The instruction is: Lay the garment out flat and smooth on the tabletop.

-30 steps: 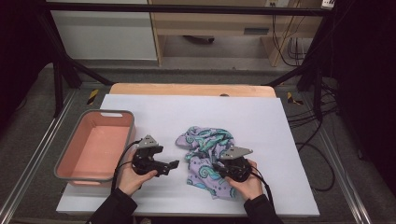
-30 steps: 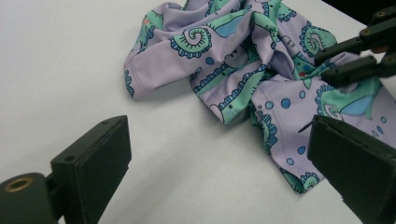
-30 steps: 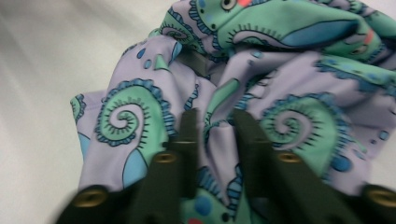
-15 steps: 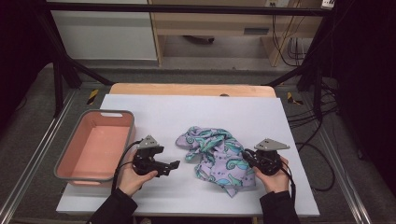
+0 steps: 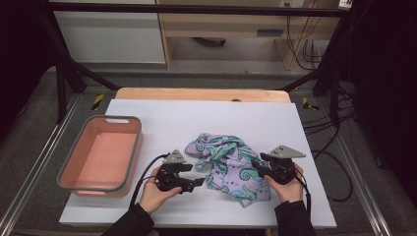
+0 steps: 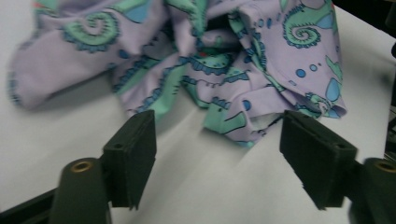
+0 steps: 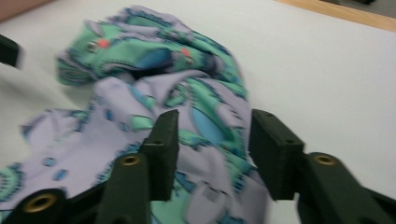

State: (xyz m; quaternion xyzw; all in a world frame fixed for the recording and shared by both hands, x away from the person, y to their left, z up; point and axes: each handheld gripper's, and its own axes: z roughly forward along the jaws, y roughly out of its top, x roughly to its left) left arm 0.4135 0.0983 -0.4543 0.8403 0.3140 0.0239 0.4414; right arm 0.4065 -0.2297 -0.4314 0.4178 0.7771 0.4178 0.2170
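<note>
- Lying crumpled near the middle of the white table (image 5: pixel 147 110), the lilac cloth (image 5: pixel 228 164) with its teal seahorse print sat between the 2 grippers.
- The left gripper (image 5: pixel 199 181) rested low on the table just beside the cloth's left edge, held in the person's left hand (image 5: pixel 155 189).
- Its jaws had just been closing but stood apart, with bare table between them; in the left gripper view the cloth (image 6: pixel 196 70) lay just beyond the 2 pads and neither pad touched it.
- The right gripper (image 5: pixel 255 164) was at the cloth's right edge, held in the right hand (image 5: pixel 287 184).
- Its jaws had just been opening; in the right gripper view they stood spread over the cloth (image 7: pixel 177 107), with a fold of it between and under them, and the pads did not press on it.
- A pink tub (image 5: pixel 66 169) with a grey rim stood at the table's left side, well apart from the cloth.
</note>
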